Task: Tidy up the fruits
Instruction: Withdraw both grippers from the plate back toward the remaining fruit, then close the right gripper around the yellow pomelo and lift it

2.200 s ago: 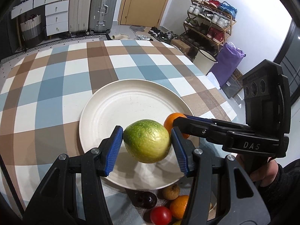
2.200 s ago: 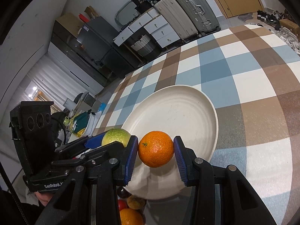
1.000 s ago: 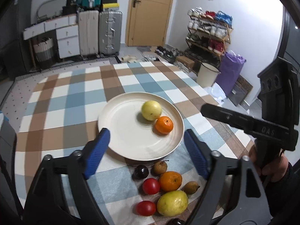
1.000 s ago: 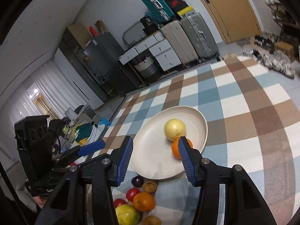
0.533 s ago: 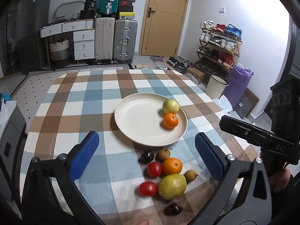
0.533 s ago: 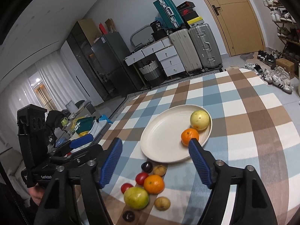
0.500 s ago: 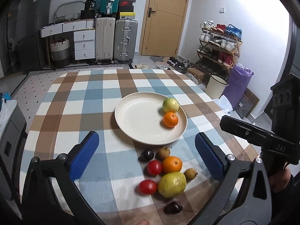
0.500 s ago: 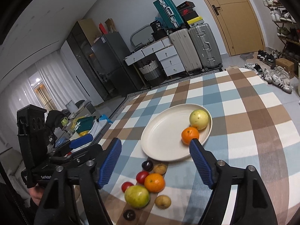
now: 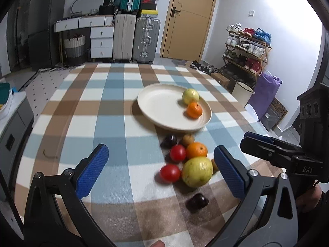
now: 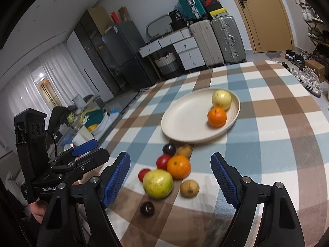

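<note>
A cream plate (image 9: pixel 160 103) (image 10: pixel 185 111) on the checked tablecloth holds a yellow-green fruit (image 9: pixel 190 96) (image 10: pixel 221 98) and an orange (image 9: pixel 194 110) (image 10: pixel 216 117). Nearer me lies a loose cluster: a large green-yellow fruit (image 9: pixel 197 171) (image 10: pixel 158 183), an orange (image 9: pixel 196 149) (image 10: pixel 178 166), two red tomatoes (image 9: pixel 170 173), dark plums (image 9: pixel 197 201) (image 10: pixel 147 209) and brown fruits (image 10: pixel 189 188). My left gripper (image 9: pixel 160 170) is open and empty above the cluster. My right gripper (image 10: pixel 170 177) is open and empty, also above the cluster.
The round table's edge curves at right, with a purple bag (image 9: pixel 265 94), a white bin (image 9: pixel 242 90) and a shoe rack (image 9: pixel 246 47) beyond. Suitcases (image 9: pixel 135 39) and drawers stand at the back. Each gripper shows in the other's view (image 9: pixel 287 154) (image 10: pixel 61 164).
Both grippers let go of the green-yellow fruit and the orange onto the plate, opened wide and pulled back toward me. The loose cluster has come into view between the fingers.
</note>
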